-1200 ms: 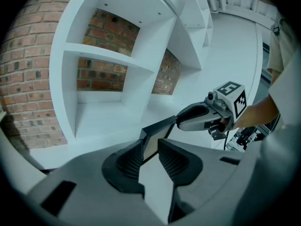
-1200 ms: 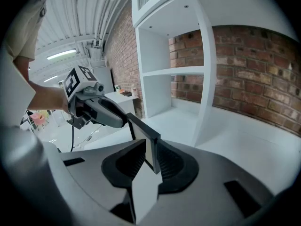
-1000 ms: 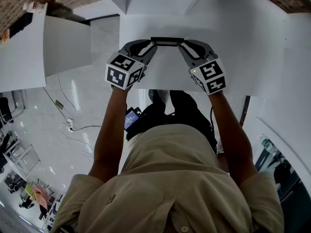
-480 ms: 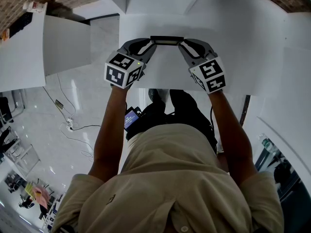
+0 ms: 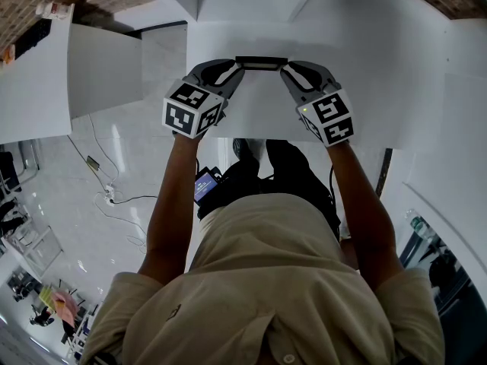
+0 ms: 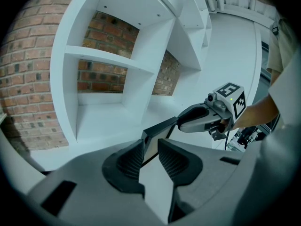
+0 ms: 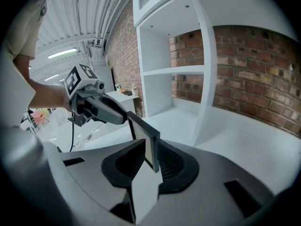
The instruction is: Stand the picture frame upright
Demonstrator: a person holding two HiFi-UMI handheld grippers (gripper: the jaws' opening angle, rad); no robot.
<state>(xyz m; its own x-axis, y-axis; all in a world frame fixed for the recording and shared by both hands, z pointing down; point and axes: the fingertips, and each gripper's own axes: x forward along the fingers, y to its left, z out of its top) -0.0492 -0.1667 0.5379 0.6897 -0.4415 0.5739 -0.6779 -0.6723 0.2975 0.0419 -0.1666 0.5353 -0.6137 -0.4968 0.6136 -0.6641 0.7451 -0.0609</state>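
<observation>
Head view: the picture frame point(image 5: 261, 62) appears as a thin dark bar, edge-on from above, toward the far edge of the white surface point(image 5: 251, 116). The left gripper point(image 5: 238, 66) pinches one end and the right gripper point(image 5: 285, 68) the other. Whether its bottom edge is resting on the surface cannot be told from here. Left gripper view: the left gripper point(image 6: 150, 155) has its ribbed pads pressed onto the frame's point(image 6: 159, 132) near corner. The right gripper point(image 6: 179, 122) clamps the far end, with the white shelf unit point(image 6: 117, 65) and brick wall behind. Right gripper view: the right gripper point(image 7: 149, 160) is closed on the frame's point(image 7: 143, 134) dark border, and the left gripper point(image 7: 126, 119) holds the opposite end. The likely risk is at release. If one side lets go first, or the frame has no support behind it, it could pivot in the remaining grip and fall flat. Uneven pull from the two sides could also twist it or slide it toward the surface's far edge. Against the frames of a second and half a second ago, almost nothing has changed: the frame sits at the same spot, and only the left gripper's marker cube has edged slightly up and to the left.
</observation>
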